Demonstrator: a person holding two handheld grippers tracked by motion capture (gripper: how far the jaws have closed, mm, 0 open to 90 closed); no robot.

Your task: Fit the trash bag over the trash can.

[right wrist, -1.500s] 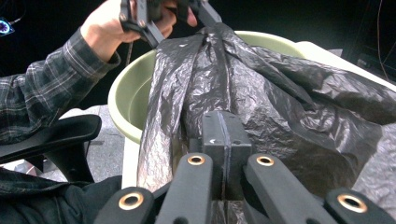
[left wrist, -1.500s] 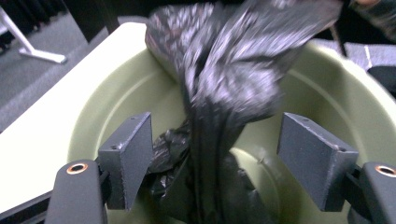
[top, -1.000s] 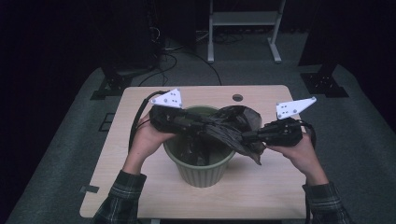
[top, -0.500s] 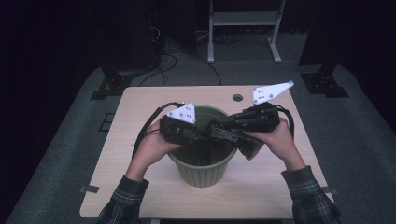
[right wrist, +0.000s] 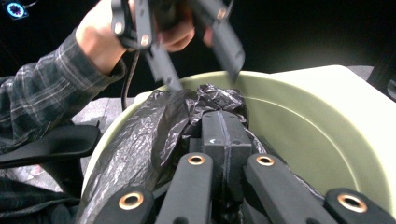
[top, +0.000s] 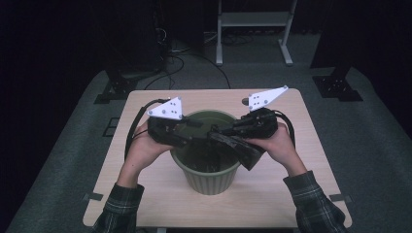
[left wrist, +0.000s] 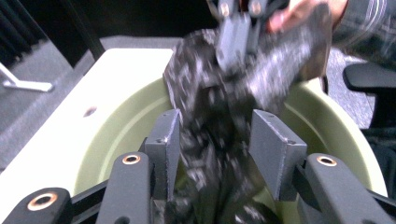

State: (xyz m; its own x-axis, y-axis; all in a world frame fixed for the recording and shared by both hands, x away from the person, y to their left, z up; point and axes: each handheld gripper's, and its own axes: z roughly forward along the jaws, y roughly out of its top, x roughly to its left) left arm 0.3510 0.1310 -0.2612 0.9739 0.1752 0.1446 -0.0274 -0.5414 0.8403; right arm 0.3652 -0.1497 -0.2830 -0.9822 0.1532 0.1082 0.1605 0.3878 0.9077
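Black bag [right wrist: 140, 140] drapes bin [top: 209, 179] rim; right gripper [right wrist: 224, 135] jaws clamp it; left gripper [left wrist: 215, 140] jaws apart.

no readable text, label, brand, number or sign anywhere.

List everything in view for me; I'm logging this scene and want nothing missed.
Bin: one, green, middle of the table.
Bag: one, black plastic, draped over the bin's rim and down inside.
Table: one, pale wood top.
Metal stand: one, grey, on the floor beyond the table.
Cables: several, black, on the floor behind the table.
Left tongs: black, open, jaws either side of the bag over the bin.
Right tongs: black, shut on the bag.
Hands: two, plaid sleeves, one per tongs.
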